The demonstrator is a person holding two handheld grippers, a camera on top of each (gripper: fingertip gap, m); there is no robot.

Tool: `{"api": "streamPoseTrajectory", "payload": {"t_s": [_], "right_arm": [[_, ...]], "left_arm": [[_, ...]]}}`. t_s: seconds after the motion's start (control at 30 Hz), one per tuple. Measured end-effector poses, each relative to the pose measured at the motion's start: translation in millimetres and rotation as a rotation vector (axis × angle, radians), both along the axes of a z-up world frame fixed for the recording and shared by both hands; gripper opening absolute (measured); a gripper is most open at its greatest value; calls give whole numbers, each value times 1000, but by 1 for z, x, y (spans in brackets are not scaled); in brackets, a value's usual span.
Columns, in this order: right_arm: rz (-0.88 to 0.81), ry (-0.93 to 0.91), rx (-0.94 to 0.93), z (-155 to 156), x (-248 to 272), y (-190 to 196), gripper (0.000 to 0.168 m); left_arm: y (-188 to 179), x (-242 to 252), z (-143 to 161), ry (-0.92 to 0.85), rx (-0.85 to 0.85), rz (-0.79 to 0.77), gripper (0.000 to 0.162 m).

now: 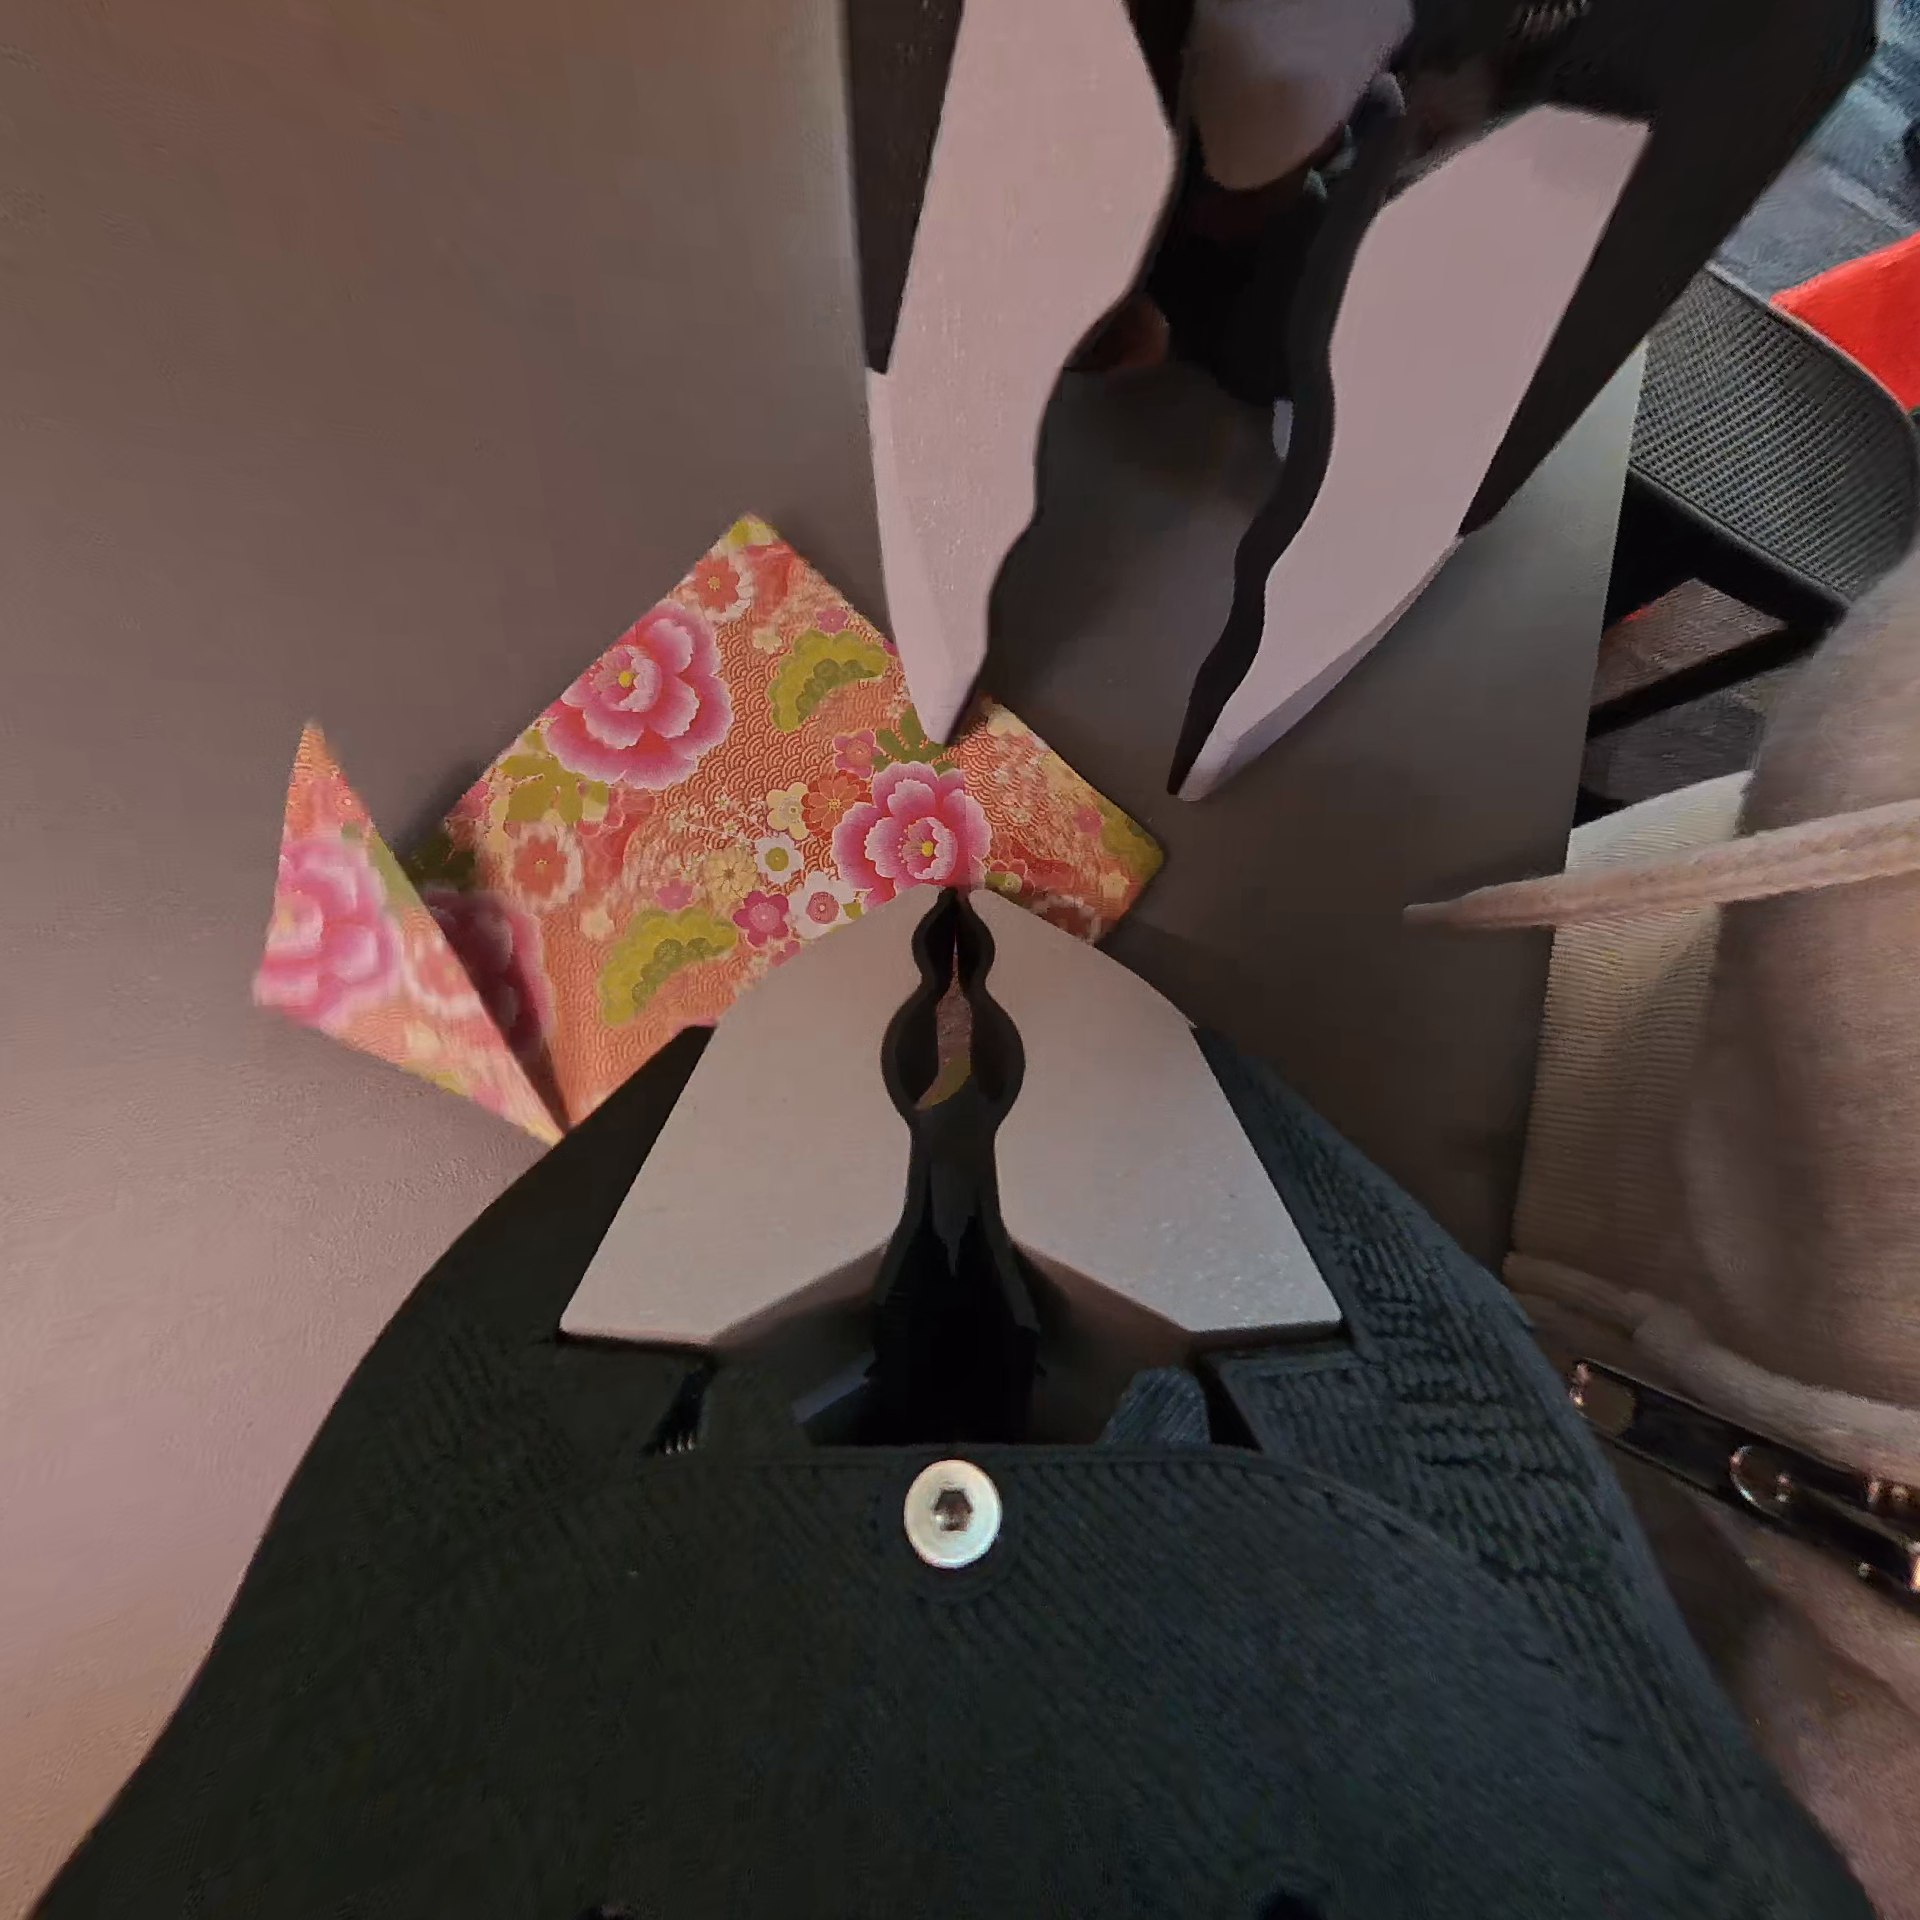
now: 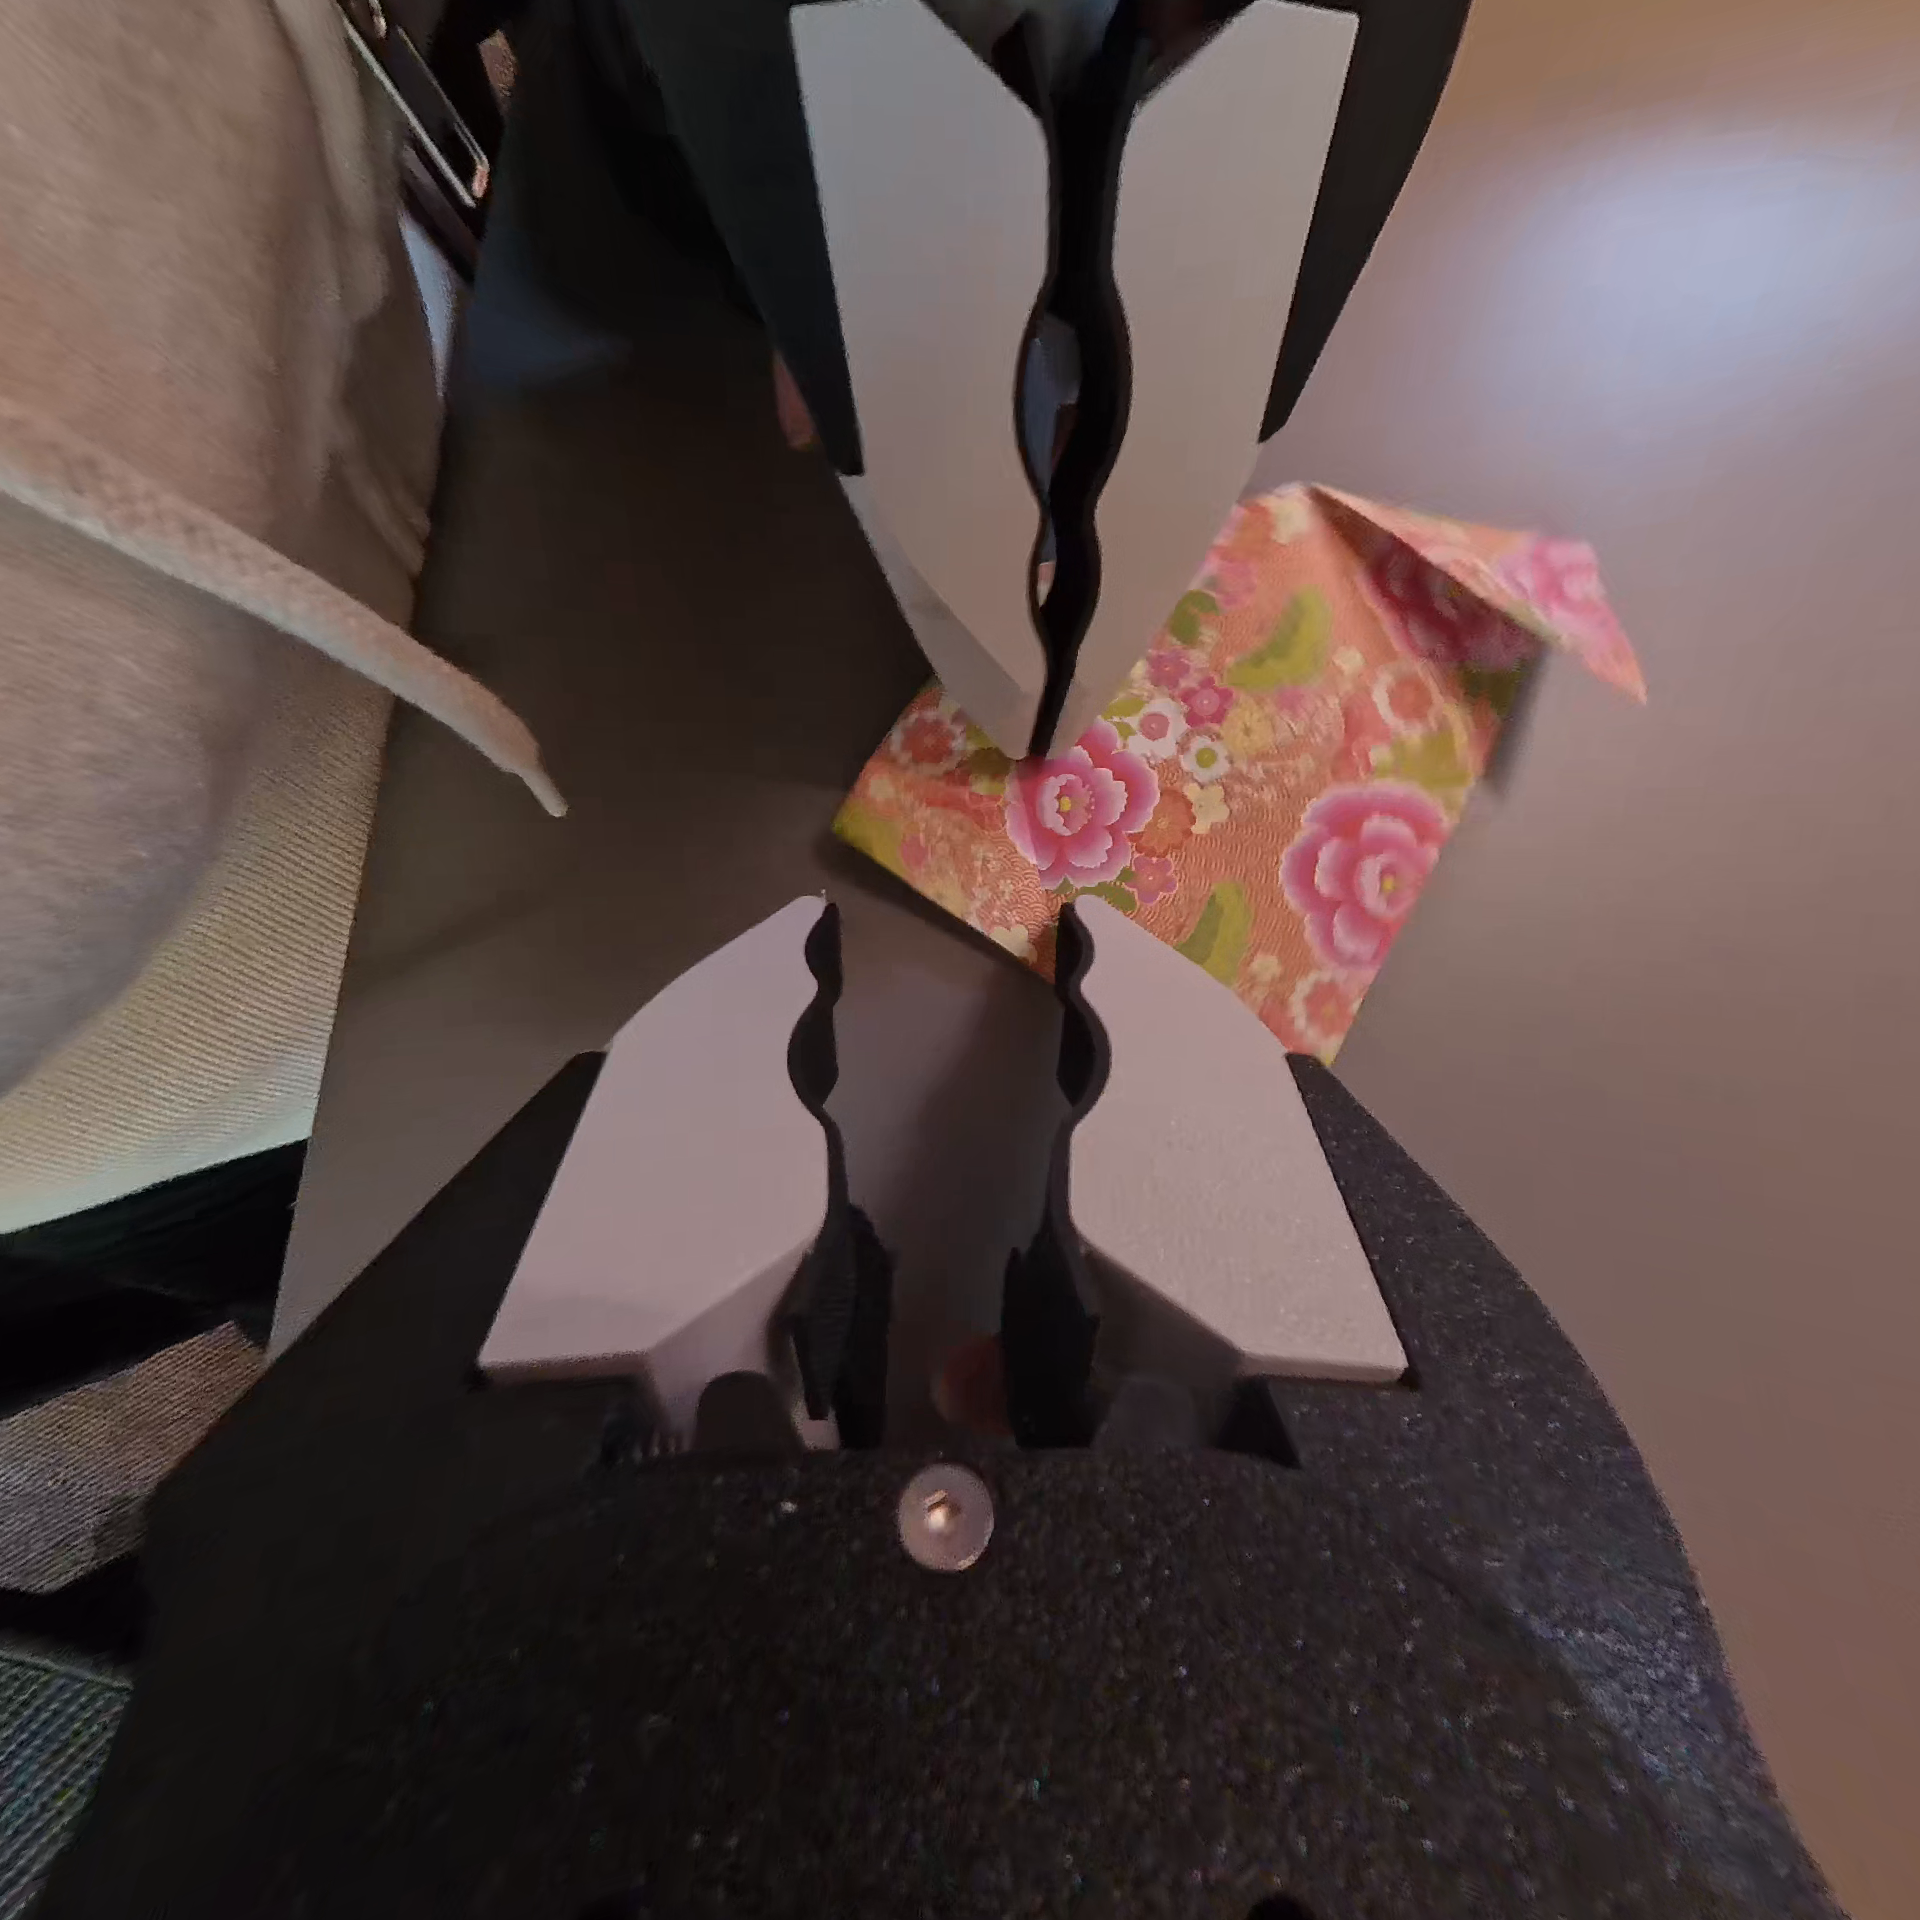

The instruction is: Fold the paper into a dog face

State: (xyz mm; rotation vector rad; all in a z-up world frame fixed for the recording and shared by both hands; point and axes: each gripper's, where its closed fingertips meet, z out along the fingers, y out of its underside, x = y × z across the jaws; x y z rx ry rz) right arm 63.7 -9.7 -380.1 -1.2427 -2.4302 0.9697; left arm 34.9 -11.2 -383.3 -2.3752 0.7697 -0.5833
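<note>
Left gripper (image 1: 954,902) pinching floral paper (image 1: 707,790), right gripper (image 2: 940,914) spread, drawstring (image 2: 312,613) beside

Soft, even indoor light falls on the bench (image 1: 312,416), with a pale glare patch toward its far right side in the right wrist view. Shadows are faint and diffuse. Both wide-angle views bend strongly at the edges. The paper (image 1: 727,790) is sharp at its centre, its raised flap blurred; near fabric is out of focus.

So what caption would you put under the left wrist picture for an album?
Closed left gripper pins the floral paper on the table while the open right gripper touches its far edge.
</note>
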Motion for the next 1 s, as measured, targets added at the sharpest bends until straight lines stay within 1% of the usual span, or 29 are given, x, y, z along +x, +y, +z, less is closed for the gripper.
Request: {"api": "streamPoseTrajectory", "payload": {"t_s": [0.07, 0.13, 0.2, 0.37, 0.5, 0.6, 0.63, 0.67, 0.7, 0.77, 0.83, 0.93, 0.97, 1.0], "right_arm": [[-1, 17, 19, 0, -1, 1, 35], [-4, 28, 36, -1, -2, 2, 33], [-13, 37, 53, -1, -3, 2, 31], [-50, 46, 86, -1, -4, -3, 15], [-122, 35, 57, -1, -6, -1, 12], [-152, 18, 33, -1, -7, -1, 11], [-155, 22, 40, -1, -8, -1, 11], [-160, 25, 46, -1, -8, 0, 10], [-166, 22, 40, -1, -8, -1, 10], [-155, 1, 6, 0, -7, -4, 17], [-135, -41, -56, 3, -3, -3, 19], [-222, 35, -163, 18, -17, 19, 16], [-232, 22, -144, 13, -18, 25, 19], [-212, -14, -80, 4, -15, 28, 21]], "left_arm": [[6, -6, 0, -10, -3, 59, 0], [8, -8, 0, -17, -6, 82, 0], [9, -8, 0, -4, 7, 92, 1], [11, -10, -1, 27, 33, 102, 0], [10, -9, 0, 21, 27, 99, 0], [8, 0, 13, 42, 160, 40, 0], [8, 3, 16, 52, 195, 25, 7], [6, 5, 14, 74, 198, 3, 13], [3, 6, 7, 104, 175, -23, 14], [0, 7, -1, 147, 139, -59, 13], [-1, 8, -1, 146, 137, -69, 10], [-2, 8, -1, 142, 134, -76, 10], [-3, 8, -1, 142, 134, -79, 10], [-4, 8, -1, 141, 131, -84, 10]]}}
